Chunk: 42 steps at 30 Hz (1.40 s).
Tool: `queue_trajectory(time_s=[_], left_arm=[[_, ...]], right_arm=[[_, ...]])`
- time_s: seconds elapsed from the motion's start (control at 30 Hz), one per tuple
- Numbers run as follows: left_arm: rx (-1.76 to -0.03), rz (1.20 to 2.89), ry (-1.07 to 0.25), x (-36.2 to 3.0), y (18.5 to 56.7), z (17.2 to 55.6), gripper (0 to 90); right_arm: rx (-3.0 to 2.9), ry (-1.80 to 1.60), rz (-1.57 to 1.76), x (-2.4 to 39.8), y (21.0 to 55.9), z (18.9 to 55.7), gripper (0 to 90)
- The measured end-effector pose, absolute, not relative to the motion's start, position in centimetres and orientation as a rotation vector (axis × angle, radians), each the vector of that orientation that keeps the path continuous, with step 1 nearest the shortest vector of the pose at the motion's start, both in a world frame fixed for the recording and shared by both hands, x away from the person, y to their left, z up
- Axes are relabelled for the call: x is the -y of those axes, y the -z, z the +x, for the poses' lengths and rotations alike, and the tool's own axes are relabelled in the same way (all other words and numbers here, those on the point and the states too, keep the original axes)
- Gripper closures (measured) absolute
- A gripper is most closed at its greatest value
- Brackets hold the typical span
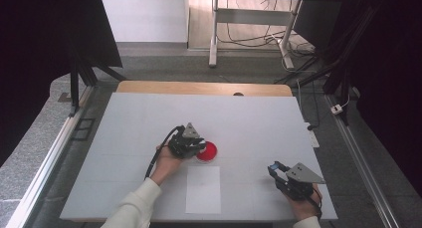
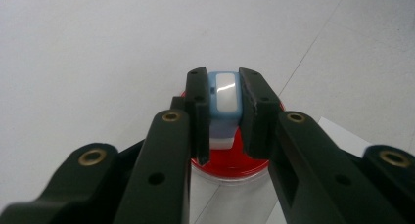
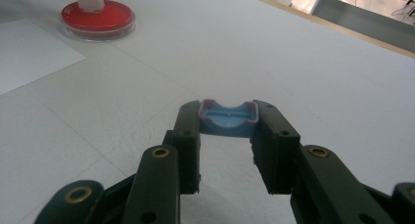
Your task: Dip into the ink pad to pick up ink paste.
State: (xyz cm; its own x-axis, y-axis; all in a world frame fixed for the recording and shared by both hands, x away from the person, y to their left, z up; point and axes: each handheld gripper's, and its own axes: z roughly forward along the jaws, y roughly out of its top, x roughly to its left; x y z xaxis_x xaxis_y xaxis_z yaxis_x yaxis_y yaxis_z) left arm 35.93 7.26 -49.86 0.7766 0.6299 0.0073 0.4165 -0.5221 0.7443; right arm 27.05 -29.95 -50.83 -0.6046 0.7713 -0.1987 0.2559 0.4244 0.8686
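Note:
A small light-blue block with a white face [image 2: 225, 94] stands in a round red dish [image 2: 230, 161], its white lower end down on the red surface. My left gripper [image 2: 223, 75] is shut on the block's sides. From above, the left gripper [image 1: 200, 147] hangs over the left rim of the red dish [image 1: 209, 152] at mid-table. My right gripper [image 3: 227, 109] is shut on a shallow blue cap [image 3: 228, 118], hollow side up, just above the table. In the high view the right gripper [image 1: 274, 168] sits at the front right.
A white paper sheet [image 1: 203, 189] lies in front of the dish near the table's front edge. The white table [image 1: 149, 113] has a wooden strip along its far side. Black stands and cables surround it on the floor.

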Motion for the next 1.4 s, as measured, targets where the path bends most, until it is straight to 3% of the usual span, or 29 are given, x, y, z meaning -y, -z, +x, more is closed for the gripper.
queue_trajectory(time_s=[1.4], left_arm=[[-0.798,2.179,-0.366,-7.22,49.61,35.76,75.5]], right_arm=[[-2.089,-1.127,0.861,29.89,50.79,26.97,64.6]])
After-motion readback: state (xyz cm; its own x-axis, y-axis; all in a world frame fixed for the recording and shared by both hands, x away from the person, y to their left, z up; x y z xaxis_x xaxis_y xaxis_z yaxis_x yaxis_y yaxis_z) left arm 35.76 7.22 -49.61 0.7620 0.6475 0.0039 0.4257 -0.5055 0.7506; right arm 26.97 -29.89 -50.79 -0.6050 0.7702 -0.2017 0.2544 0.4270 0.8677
